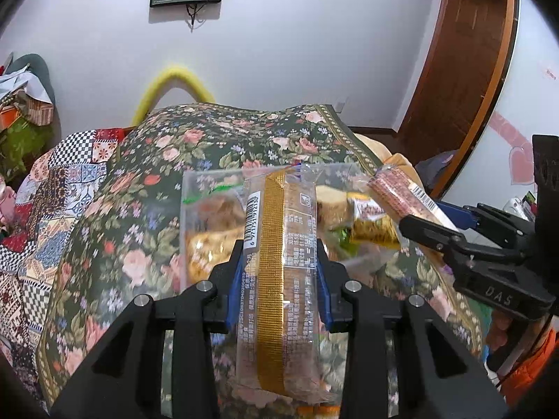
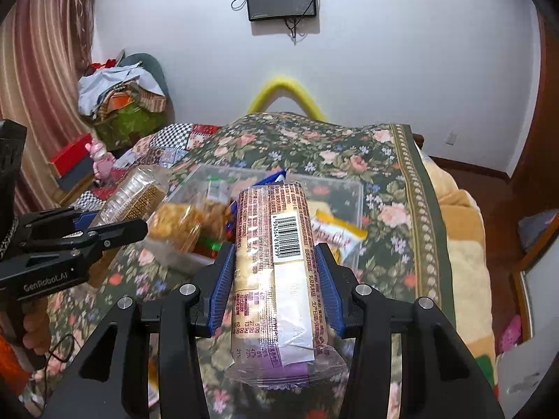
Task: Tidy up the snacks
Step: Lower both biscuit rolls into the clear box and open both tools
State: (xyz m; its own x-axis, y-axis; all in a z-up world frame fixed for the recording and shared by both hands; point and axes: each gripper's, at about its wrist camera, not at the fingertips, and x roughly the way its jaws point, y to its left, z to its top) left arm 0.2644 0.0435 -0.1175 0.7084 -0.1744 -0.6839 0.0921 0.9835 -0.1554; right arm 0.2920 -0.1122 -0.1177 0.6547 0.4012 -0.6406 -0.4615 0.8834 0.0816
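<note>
Grip check: my left gripper [image 1: 279, 262] was clamped across a gold-striped pack [image 1: 276, 279], my right gripper [image 2: 276, 276] across a barcoded biscuit roll [image 2: 279, 272], both held above the floral cloth [image 2: 384, 181] just short of the clear bin [image 2: 353, 188] of snacks. I judged it best to keep both wrists apart, carry each pack over the bin rim and loosen only once low inside, since the slick wrappers could slide.
</note>
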